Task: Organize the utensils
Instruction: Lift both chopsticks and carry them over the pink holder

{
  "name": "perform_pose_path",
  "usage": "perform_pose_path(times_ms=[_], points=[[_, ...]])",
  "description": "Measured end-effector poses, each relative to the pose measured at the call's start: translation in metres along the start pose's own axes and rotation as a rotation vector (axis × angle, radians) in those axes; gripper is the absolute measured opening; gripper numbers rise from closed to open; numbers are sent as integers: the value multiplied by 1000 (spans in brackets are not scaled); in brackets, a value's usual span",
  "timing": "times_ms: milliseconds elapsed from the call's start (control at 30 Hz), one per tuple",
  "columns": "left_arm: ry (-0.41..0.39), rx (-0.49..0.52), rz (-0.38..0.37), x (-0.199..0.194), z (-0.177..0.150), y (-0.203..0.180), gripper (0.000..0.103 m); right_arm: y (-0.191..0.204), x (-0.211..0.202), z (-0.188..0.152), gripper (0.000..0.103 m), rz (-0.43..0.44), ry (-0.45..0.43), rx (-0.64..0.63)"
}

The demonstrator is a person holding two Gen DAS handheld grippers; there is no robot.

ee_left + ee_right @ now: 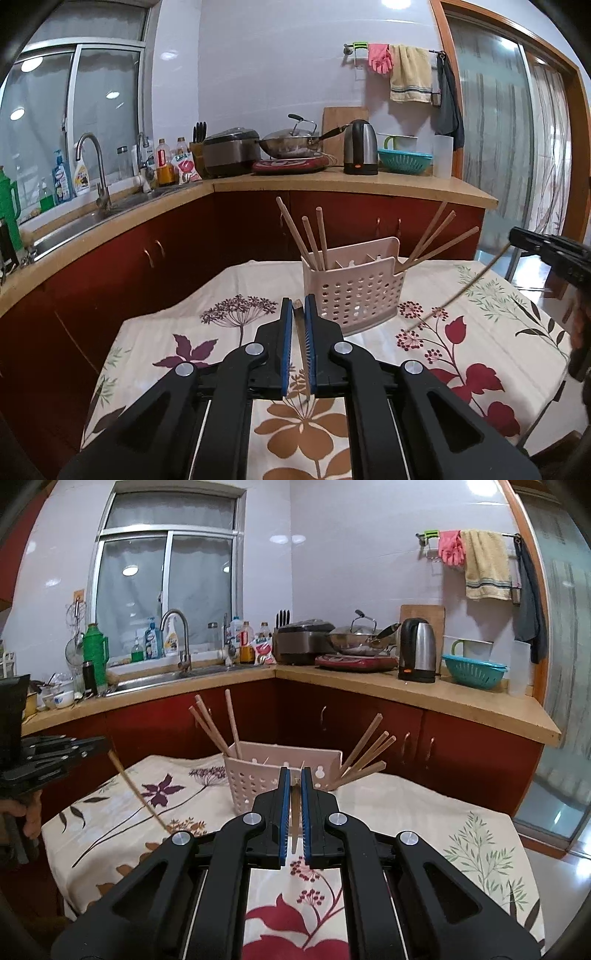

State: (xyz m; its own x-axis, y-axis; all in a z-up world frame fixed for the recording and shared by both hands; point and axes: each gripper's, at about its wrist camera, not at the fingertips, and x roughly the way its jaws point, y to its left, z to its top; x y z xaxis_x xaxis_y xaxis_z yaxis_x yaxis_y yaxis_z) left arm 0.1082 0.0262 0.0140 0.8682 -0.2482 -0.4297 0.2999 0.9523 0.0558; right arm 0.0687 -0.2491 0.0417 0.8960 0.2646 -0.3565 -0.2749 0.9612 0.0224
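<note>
A: What sits between the jaws of the left gripper (298, 306)?

B: One chopstick (303, 354), pinched between the blue pads. The jaws stand narrow, closed onto it. Its long axis runs along the fingers, so one end pokes out past the tips and the other trails back toward the palm.

A: And the right gripper (294, 777)?

B: Same story: jaws narrow, clamped on a second chopstick (295, 812). In the left wrist view that stick hangs below the jaws and slants down toward the floral tablecloth (369, 373).

A: Where is the target?

B: The perforated pink utensil holder (354, 291) stands straight ahead of both sets of jaws, just beyond the fingertips and slightly lower. Three chopsticks already lean out of its left compartment (314, 240) and several more out of its right end (432, 240).

A: Which hand is nearer?

B: I judge the left is a touch closer to the left compartment and the right to the middle. Either stick would need tipping end-down over an opening before release.
</note>
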Motion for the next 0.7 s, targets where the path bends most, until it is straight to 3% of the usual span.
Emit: perform_pose_path(times_ms=[267,700], points=[[-11,-9,4,8,5,7,8,2,16,-3,6,5,91,-16],[-16,-25,12,18,11,12,8,0,48,1,6,-6,44,2]])
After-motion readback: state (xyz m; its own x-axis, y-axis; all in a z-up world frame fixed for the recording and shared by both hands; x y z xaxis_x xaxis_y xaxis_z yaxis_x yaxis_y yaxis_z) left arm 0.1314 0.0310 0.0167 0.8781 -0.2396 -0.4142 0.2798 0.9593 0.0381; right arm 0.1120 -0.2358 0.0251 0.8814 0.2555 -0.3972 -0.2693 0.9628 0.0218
